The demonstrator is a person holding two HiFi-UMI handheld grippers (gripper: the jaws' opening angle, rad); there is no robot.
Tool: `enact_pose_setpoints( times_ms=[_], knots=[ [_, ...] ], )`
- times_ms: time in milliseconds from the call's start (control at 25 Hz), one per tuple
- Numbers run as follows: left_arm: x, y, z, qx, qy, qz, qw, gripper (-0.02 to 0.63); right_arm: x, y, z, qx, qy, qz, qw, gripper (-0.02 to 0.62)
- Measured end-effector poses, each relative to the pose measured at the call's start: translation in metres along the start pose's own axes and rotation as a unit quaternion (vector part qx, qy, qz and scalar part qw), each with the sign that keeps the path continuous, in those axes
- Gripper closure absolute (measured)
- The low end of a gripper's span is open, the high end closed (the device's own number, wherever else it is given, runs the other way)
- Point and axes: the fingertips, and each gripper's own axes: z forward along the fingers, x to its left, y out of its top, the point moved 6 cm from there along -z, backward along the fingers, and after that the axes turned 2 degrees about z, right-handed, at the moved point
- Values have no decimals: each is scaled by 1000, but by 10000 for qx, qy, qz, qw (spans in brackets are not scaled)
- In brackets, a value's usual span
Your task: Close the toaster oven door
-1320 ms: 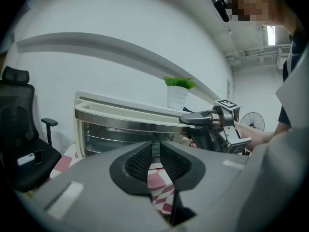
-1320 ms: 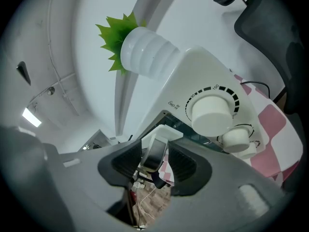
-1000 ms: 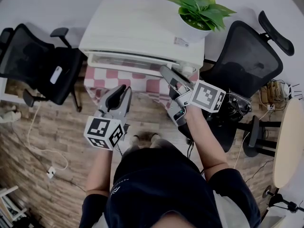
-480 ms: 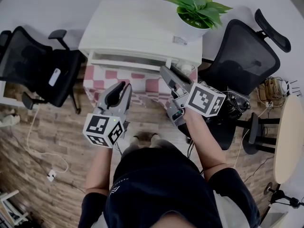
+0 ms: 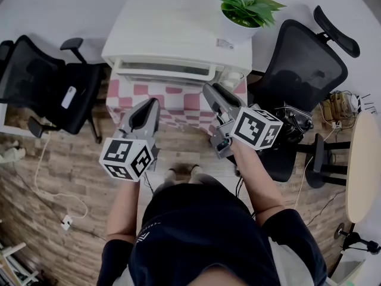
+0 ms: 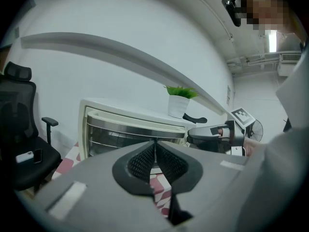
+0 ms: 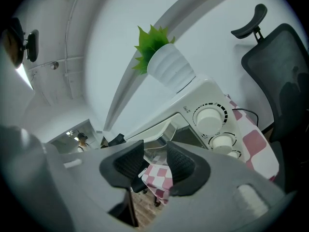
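Swung up since a second ago: toaster oven (image 5: 178,37) door (image 5: 166,71), then ajar, now upright against oven front. Judged shut or nearly so; small gap not excluded. Found on surface under checked cloth (image 5: 161,94), plant pot (image 5: 238,27) on top. Right tool (image 5: 209,92) drawn back slightly from door's right corner; jaws just closing partway, still apart, nothing between. Left tool (image 5: 152,103) held clear of oven, jaws together, empty. Task judged essentially done; door's firm seating unconfirmed.

Top edge crops the plant (image 5: 243,8); lowest knob (image 7: 233,153) half-hidden.
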Motion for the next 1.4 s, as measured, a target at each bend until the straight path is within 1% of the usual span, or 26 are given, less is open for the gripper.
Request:
enact_pose_setpoints(
  times_ms=[80, 280, 440, 520, 760, 1080, 1400],
  knots=[
    [1, 2, -4, -41, -4, -57, 10000, 603, 4, -3, -4, -20, -58, -188, 9998, 460],
    [1, 4, -13, -108, -38, -90, 9999, 603, 12, -11, -14, -69, -216, -599, 9979, 496],
    [0, 4, -17, -143, -70, -122, 9998, 603, 19, -17, -22, -105, -302, -846, 9959, 547],
    [-1, 3, -18, -154, -81, -135, 9998, 603, 20, -20, -25, -133, -357, -907, 9951, 590],
    [-4, 1, -22, -119, -107, -101, 9998, 595, 23, -28, -33, -97, -507, -1026, 9934, 594],
    [-6, -1, -26, -82, -141, -100, 9998, 591, 31, -33, -40, -113, -622, -1489, 9868, 594],
    [-4, 1, -28, -102, -166, -114, 9997, 591, 37, -34, -41, -142, -602, -1538, 9862, 594]
  ],
)
